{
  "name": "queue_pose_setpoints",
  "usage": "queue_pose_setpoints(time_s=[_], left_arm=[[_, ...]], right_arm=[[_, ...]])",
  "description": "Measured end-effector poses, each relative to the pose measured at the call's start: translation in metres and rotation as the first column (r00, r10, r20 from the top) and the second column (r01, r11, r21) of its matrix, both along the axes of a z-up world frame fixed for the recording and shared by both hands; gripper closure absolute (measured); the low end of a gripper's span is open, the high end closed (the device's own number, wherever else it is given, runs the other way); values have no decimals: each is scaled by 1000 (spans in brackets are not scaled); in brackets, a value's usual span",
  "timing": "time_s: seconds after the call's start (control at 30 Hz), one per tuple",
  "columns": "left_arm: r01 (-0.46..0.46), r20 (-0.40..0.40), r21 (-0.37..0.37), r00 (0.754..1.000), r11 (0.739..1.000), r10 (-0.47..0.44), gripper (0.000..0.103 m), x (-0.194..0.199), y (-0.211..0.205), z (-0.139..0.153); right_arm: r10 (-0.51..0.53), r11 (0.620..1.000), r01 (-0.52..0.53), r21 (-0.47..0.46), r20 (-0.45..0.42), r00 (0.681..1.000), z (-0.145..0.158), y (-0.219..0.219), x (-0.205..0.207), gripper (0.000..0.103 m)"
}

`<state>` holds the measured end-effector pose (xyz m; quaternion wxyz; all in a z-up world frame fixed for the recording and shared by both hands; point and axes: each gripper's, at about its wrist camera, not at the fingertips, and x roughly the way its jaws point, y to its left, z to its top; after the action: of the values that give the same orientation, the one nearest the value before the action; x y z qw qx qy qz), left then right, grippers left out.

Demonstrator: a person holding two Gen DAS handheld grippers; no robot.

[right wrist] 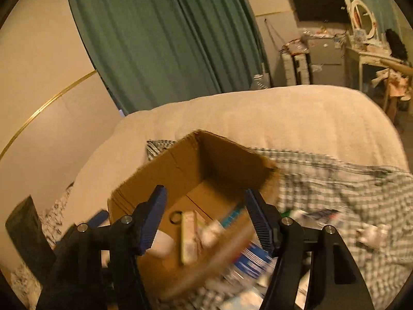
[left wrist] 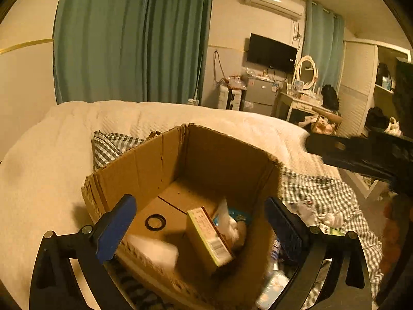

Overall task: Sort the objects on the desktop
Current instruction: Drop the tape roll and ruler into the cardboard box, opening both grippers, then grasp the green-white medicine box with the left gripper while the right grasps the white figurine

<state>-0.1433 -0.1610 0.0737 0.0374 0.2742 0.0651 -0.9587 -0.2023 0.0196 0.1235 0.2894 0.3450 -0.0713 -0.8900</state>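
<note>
Hovering over brown cardboard box (left wrist: 144, 170), L gripper (left wrist: 198, 222) & R gripper (right wrist: 206, 222) both spread, empty.

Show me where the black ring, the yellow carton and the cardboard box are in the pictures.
black ring (left wrist: 155, 222): left wrist view, on its dark band, lying on the box floor.
yellow carton (left wrist: 206, 235): left wrist view, on its top face.
cardboard box (left wrist: 144, 165): left wrist view, on its left inner wall.

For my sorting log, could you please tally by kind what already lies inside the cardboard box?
Black ring: 1
Yellow-green carton: 1
White crumpled wrapper: 1
Blue packet: 1
White blurred item: 1
Total: 5 in the cardboard box, as far as shows.
</note>
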Motion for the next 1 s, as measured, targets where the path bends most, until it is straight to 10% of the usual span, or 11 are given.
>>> queue_pose_setpoints(time_s=[0.4, 0.57, 0.77, 1.0], left_arm=[[196, -2, 102, 980, 975, -197, 0, 58, 93, -15], [365, 46, 40, 929, 930, -367, 0, 53, 159, -47], [474, 123, -38, 876, 879, -467, 0, 28, 205, -83], [470, 147, 26, 871, 882, -468, 0, -20, 222, -120]], right_arm=[[-246, 962, 246, 117, -19, 969, -35, 174, 74, 38], [-356, 931, 350, 104, 46, 933, -91, 232, 72, 27], [-362, 928, 352, 120, 78, 929, -123, 260, 37, 27], [-303, 936, 293, 196, 22, 953, -151, 252, -7, 27]])
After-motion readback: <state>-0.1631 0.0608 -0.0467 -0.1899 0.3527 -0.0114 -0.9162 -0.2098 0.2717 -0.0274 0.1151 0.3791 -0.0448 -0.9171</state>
